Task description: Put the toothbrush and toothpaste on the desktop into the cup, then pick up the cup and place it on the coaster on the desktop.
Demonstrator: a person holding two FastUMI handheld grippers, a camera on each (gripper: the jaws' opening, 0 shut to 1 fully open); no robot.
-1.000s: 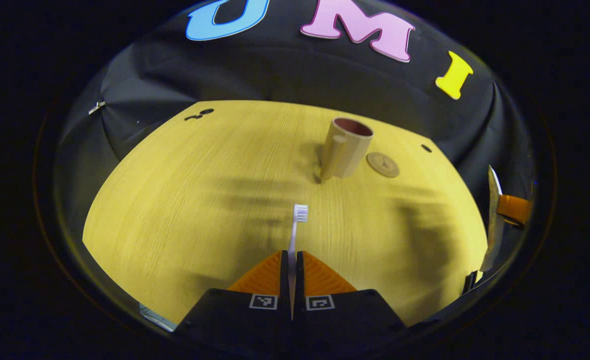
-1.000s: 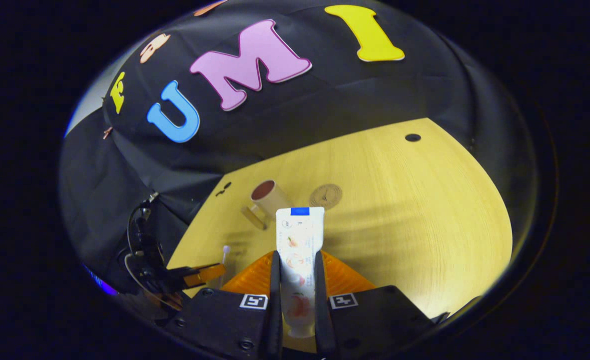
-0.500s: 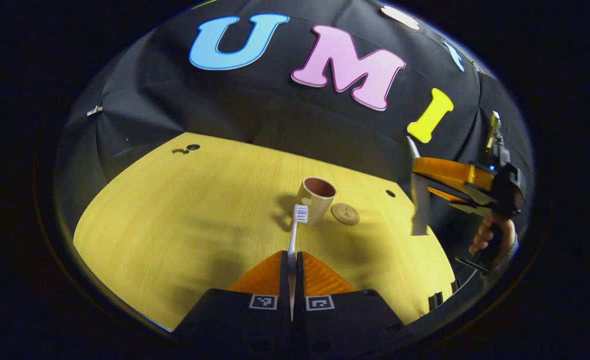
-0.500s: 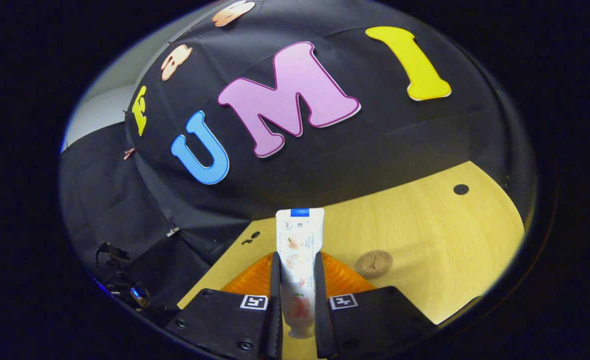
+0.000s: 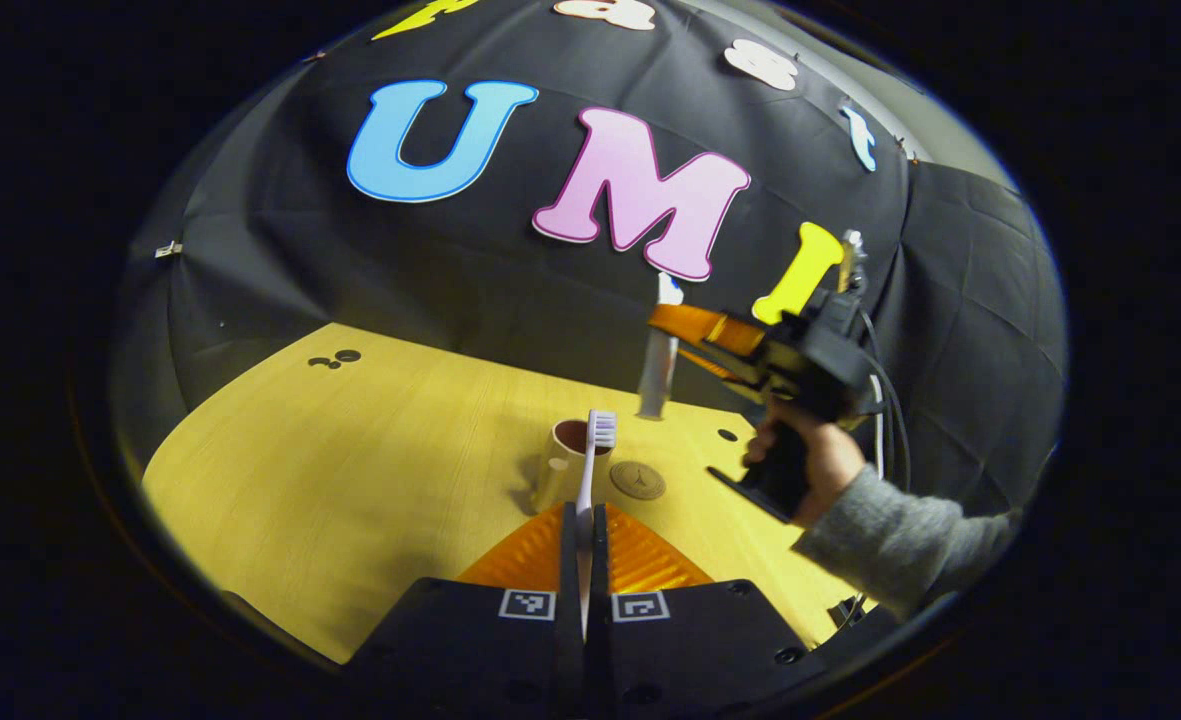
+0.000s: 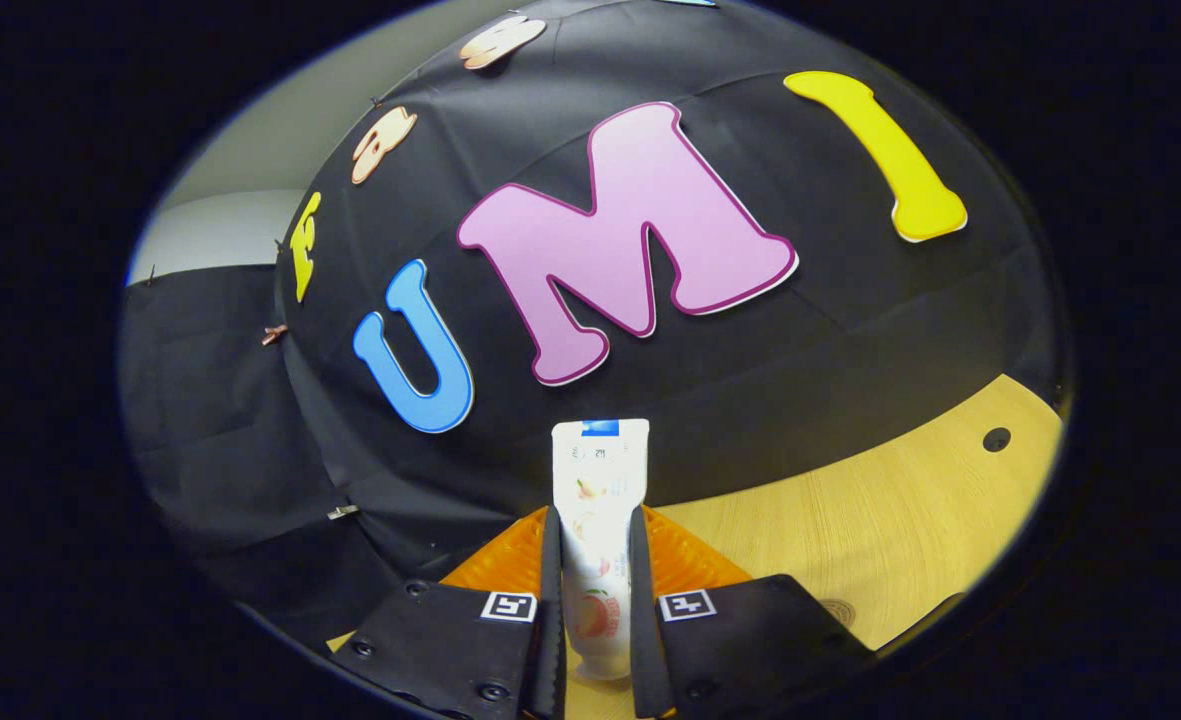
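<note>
Two grippers each carry one item above the wooden bench (image 5: 370,470). Nearest in the left gripper view, the left gripper (image 5: 584,525) is clenched on the white toothbrush (image 5: 590,470), both fingers pressing its handle, with the bristle head pointing away and up. Just past the bristles stands the beige cup (image 5: 565,465), upright on the bench with its handle toward the camera, and the round brown coaster (image 5: 637,480) lies flat just beside it, apart from its base. Higher and farther off, the right gripper (image 5: 672,330) hangs in the air above the cup and coaster, held by a hand (image 5: 815,465) in a grey sleeve (image 5: 900,545); the toothpaste tube (image 5: 658,360) hangs upright in its fingers.

Close in the right gripper view, the right gripper (image 6: 595,545) is clamped on the toothpaste tube (image 6: 597,520), a finger pressed to each side, its flat crimped end pointing away. Beyond it lies the bench (image 6: 880,520), where the coaster (image 6: 835,610) peeks past the gripper body.
</note>
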